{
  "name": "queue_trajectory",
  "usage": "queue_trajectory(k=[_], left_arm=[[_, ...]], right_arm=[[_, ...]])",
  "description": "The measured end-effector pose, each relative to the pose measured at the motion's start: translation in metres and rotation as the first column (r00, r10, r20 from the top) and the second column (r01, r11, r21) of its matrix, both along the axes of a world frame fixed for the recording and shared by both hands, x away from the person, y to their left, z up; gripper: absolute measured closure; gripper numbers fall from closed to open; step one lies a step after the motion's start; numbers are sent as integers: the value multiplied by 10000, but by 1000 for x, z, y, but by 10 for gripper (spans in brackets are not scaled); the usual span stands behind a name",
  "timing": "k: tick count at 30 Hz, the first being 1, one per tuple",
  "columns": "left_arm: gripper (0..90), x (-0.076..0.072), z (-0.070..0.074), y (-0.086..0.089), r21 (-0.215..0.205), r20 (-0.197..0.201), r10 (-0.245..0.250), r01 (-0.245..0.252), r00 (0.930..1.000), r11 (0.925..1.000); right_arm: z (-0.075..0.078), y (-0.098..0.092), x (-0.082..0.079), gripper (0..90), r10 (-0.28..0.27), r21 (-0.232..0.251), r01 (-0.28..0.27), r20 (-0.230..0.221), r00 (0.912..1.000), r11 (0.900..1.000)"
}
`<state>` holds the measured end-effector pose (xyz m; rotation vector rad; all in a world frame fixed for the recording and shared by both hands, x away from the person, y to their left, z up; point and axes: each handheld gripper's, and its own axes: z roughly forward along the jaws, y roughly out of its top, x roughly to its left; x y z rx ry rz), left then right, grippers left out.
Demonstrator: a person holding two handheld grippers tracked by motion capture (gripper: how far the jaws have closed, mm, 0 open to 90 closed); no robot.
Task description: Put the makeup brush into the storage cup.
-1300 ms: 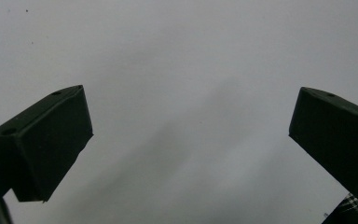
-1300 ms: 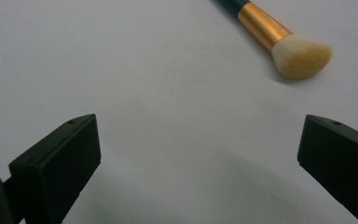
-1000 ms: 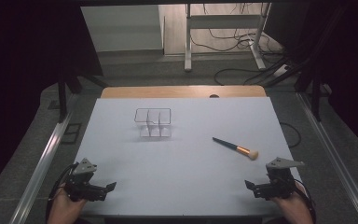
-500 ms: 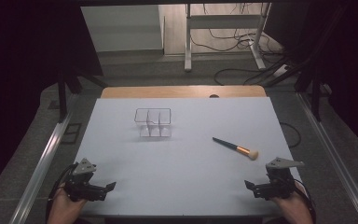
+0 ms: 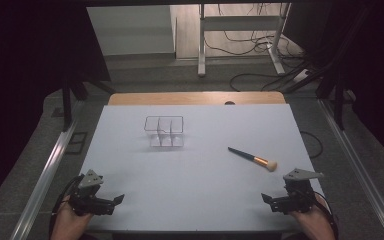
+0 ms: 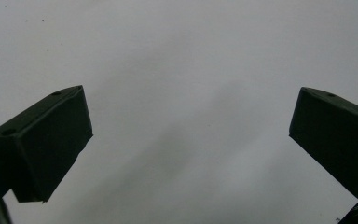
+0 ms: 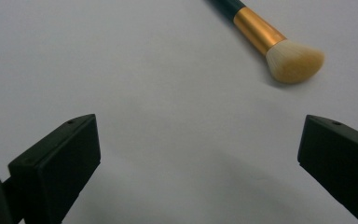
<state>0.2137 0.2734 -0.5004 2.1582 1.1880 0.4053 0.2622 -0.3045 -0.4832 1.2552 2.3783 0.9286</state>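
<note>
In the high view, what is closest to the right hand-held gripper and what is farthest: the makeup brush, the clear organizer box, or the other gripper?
From the right hand-held gripper:
1. Makeup brush, just ahead of it, on the table's right.
2. Clear organizer box, farther back, left of middle.
3. Left hand-held gripper, at the near left corner.

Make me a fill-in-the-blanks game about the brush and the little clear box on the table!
1. The makeup brush lies nearer the ____ gripper.
2. The brush's bristles are cream and its handle is ____.
3. The clear organizer has nothing ____ it.
4. The left gripper has its jaws ____, with nothing between them.

Missing words: right; black; inside; open
</note>
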Motion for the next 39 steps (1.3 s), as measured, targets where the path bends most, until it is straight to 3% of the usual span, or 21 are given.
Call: queue_trajectory(k=[27,31,39], left_arm=[[0,-3,3,1,-79,159,95,-94,9998,9999],[0,-4,4,0,-376,81,-1,4,10000,9993],[0,-8,3,-2,-441,75,-18,21,10000,9990]], right_arm=[[5,2,12,0,-116,-154,113,-171,9998,9998],[6,2,13,0,-87,-194,84,-148,9999,9998],[10,2,17,0,-132,-81,130,-157,9998,9999]])
